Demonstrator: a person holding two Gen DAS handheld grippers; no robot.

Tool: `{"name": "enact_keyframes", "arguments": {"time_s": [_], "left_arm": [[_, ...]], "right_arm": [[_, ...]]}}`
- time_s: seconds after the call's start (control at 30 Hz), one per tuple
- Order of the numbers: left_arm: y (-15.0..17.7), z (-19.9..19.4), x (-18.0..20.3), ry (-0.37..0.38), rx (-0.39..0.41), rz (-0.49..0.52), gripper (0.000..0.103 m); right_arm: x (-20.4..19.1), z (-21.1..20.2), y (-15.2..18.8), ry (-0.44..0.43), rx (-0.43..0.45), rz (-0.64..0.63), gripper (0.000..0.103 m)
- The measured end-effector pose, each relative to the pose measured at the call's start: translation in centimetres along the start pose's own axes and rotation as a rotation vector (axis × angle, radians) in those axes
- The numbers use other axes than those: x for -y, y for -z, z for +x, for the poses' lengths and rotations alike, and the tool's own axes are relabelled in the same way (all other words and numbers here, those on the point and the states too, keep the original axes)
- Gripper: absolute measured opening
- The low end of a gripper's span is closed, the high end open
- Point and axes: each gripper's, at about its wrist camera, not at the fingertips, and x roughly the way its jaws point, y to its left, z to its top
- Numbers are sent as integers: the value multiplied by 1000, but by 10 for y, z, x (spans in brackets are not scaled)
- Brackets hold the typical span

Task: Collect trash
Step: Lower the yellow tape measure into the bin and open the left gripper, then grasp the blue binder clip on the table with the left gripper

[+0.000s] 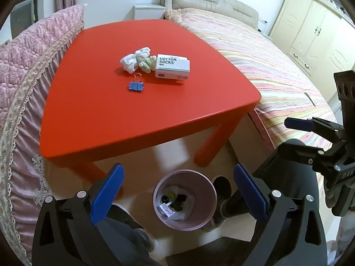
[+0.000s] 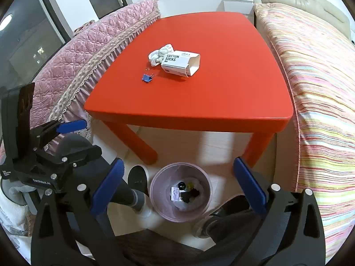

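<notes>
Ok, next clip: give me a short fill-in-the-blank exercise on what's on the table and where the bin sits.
1. The box on the red table is printed with the words COTTON ____.
2. The binder clip lying near the box is ____ in colour.
3. The pink trash bin stands on the ____, in front of the table.
4. Both the left gripper and right gripper have their jaws ____, with nothing held.

Missing words: SOCKS; blue; floor; open

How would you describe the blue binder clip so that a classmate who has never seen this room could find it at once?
Start at the red table between the two beds. Near its middle sit a white box printed COTTON SOCKS and some balled-up socks. The binder clip lies just in front of the socks: the only blue thing there, with thin wire handles.
</notes>
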Motion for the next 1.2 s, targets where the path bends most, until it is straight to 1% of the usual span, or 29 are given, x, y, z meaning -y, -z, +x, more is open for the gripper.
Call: {"name": "enact_keyframes", "arguments": {"time_s": [0.23, 0.43, 0.6, 0.67, 0.8, 0.93, 1.03, 1.1, 1.17, 1.2], "left_arm": [[-11, -2, -12, -16, 24, -14, 95], [-43, 4, -26, -32, 42, -2, 95], [-71, 17, -36, -38, 27, 26, 95], [-84, 26, -40, -44, 14, 46, 95], [-108, 49, -46, -20, -43, 86, 95], [-122, 75, -49, -21, -105, 129, 95], [-126, 90, -52, -22, -142, 140, 94], [-128, 99, -56, -22, -158, 143, 86], [-128, 107, -59, -21, -176, 145, 74], [-127, 111, -60, -19, -185, 147, 72]], "right_arm": [[-5, 2, -11, -9, 1, -15, 97], [-8, 4, -24, -17, 8, -21, 97], [-8, 3, -27, -23, 10, -15, 97], [-7, 4, -27, -22, 6, -13, 97], [-4, 2, -27, -16, 6, -4, 97], [-2, 1, -27, -10, 7, 5, 97], [-1, 1, -27, -7, 6, 10, 97], [0, 1, -26, -6, 4, 12, 97], [0, 1, -26, -4, 2, 15, 97], [0, 1, -25, -4, 1, 16, 97]]}}
